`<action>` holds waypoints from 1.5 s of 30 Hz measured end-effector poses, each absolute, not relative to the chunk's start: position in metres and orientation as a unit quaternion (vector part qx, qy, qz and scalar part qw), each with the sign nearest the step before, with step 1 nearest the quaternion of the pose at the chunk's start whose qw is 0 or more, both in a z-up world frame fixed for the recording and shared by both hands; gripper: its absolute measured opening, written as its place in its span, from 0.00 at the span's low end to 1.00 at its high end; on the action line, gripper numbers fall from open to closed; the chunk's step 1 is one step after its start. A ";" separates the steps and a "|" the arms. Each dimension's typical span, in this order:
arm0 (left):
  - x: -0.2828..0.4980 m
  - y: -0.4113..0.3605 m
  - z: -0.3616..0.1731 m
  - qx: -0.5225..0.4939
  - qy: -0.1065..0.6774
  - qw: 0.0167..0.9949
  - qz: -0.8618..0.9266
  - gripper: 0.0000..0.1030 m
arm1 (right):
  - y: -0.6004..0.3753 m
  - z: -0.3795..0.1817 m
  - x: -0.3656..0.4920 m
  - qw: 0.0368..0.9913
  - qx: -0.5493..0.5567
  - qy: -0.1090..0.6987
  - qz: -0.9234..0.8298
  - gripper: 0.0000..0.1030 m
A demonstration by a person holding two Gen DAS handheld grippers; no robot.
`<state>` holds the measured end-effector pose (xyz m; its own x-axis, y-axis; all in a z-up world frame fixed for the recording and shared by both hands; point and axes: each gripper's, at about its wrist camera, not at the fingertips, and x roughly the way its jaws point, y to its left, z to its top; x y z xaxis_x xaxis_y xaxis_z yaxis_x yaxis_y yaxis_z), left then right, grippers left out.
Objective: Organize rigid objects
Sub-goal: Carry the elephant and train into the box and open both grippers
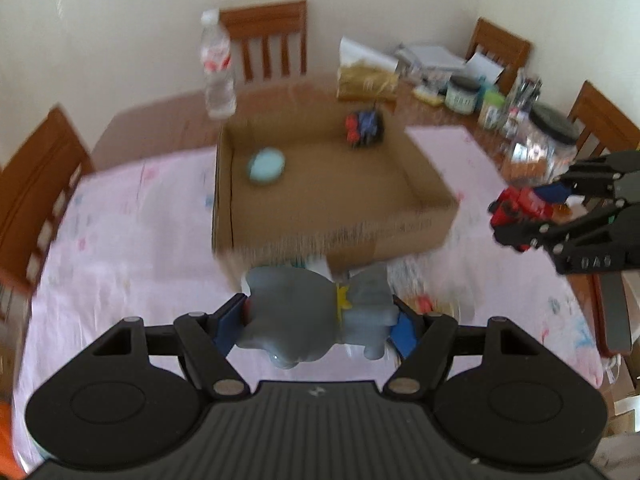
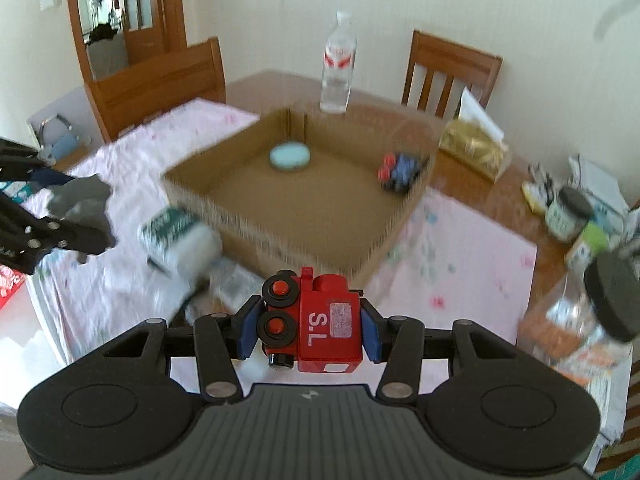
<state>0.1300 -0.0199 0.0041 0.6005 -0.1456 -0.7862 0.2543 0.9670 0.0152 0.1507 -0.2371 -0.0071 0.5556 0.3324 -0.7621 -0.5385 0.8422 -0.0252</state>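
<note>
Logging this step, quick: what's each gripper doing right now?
Left gripper: shut on the grey elephant toy.
Right gripper: shut on the red toy train.

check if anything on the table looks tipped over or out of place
One thing: a white and green container lies on its side on the pink cloth, against the near wall of the cardboard box, not inside it. The water bottle stands upright.

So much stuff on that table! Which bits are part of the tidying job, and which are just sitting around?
Part of the job:
- cardboard box
- grey toy in the left gripper
- red toy train in the right gripper
- pale blue disc and small toy vehicle, already boxed

Lying about:
- water bottle
- jars
- chairs
</note>
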 end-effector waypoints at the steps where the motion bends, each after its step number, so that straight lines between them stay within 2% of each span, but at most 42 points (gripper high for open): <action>1: 0.139 -0.020 0.007 0.067 0.426 0.895 -0.118 0.71 | -0.233 -0.003 0.154 0.875 -0.129 0.395 0.249 0.53; 15: 0.229 -0.010 -0.005 0.092 0.398 0.901 -0.146 0.73 | -0.194 0.017 0.203 0.891 -0.122 0.376 0.223 0.53; 16: 0.232 -0.010 -0.008 0.093 0.393 0.903 -0.145 0.74 | -0.191 0.018 0.206 0.891 -0.123 0.376 0.221 0.53; 17: 0.235 -0.008 -0.009 0.094 0.388 0.905 -0.146 0.83 | -0.188 0.018 0.210 0.892 -0.123 0.376 0.217 0.53; 19: 0.236 -0.006 -0.013 0.096 0.375 0.910 -0.147 0.94 | -0.184 0.018 0.217 0.893 -0.121 0.379 0.212 0.53; 39: 0.202 0.060 -0.023 0.070 0.362 0.926 -0.083 0.95 | -0.130 -0.006 0.309 0.878 -0.123 0.423 0.184 0.53; 40: 0.203 0.063 -0.023 0.064 0.362 0.926 -0.081 0.95 | -0.127 -0.007 0.315 0.878 -0.122 0.424 0.185 0.55; 42: 0.203 0.070 -0.024 0.054 0.364 0.927 -0.079 0.95 | -0.120 -0.007 0.323 0.881 -0.123 0.419 0.183 0.76; 43: 0.203 0.073 -0.025 0.052 0.364 0.927 -0.078 0.95 | -0.117 -0.006 0.325 0.885 -0.126 0.411 0.177 0.98; 45: 0.204 0.077 -0.026 0.051 0.366 0.926 -0.074 0.95 | -0.113 -0.004 0.325 0.897 -0.128 0.389 0.166 1.00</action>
<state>0.2037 0.0770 -0.0262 0.7210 -0.1007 -0.6856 0.1748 0.9838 0.0393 0.3250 -0.1132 -0.0044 0.6421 0.1987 -0.7404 -0.3975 0.9121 -0.0999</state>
